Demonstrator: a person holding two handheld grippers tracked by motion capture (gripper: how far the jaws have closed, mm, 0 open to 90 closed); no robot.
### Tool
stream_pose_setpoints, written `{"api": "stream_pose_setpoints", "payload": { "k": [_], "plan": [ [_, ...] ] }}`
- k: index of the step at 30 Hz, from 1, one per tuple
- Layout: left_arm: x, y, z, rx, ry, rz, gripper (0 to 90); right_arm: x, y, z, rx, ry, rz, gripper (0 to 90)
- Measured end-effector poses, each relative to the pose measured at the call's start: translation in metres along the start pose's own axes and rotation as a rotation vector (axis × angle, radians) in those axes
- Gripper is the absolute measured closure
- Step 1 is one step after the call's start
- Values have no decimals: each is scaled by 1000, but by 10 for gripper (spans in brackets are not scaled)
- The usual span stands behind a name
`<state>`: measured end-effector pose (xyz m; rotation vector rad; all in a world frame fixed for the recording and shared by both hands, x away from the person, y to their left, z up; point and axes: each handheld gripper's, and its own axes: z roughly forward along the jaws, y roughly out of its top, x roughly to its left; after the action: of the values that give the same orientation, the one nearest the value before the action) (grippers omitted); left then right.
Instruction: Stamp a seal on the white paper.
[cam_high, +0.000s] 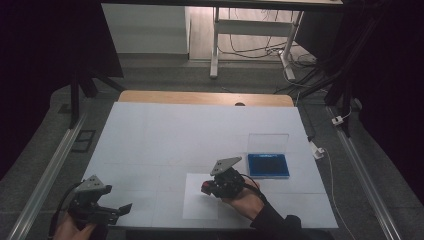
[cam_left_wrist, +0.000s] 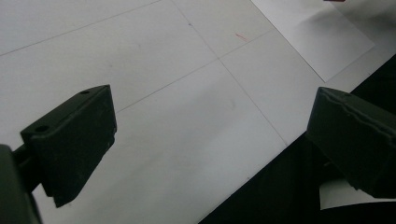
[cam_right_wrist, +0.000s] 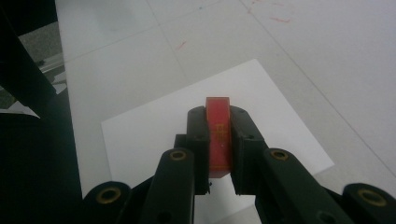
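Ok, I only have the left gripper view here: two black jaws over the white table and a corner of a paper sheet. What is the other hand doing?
Observer: The right gripper is shut on a red block, a flat slab clamped upright between the jaws.
Operator: Where is it over the table?
Observer: Above the white paper sheet near the front edge, as the high view shows.
Operator: Anything else on the table?
Observer: A blue tray with a clear lid standing open behind it, just beyond and to the right of the right gripper.
Operator: And my left gripper?
Observer: The left gripper is open at the front left corner, holding nothing.
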<state>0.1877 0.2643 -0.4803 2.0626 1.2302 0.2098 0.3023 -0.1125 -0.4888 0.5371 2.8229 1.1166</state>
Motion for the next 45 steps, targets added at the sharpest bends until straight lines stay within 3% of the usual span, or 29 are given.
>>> {"api": "stream_pose_setpoints", "payload": {
  "k": [6,21,33,40,45],
  "plan": [
    [0,0,0,-1,0,0,20,2,1,10,29,2,-31,797],
    [0,0,0,-2,0,1,20,2,-2,23,58,-7,-54,797],
    [0,0,0,1,1,1,21,5,-3,24,63,-25,-64,802],
    [0,0,0,4,-1,-1,21,14,-1,26,79,-76,-103,803],
    [0,0,0,4,0,-1,21,10,-2,25,68,-54,-82,803]
  ]
}}
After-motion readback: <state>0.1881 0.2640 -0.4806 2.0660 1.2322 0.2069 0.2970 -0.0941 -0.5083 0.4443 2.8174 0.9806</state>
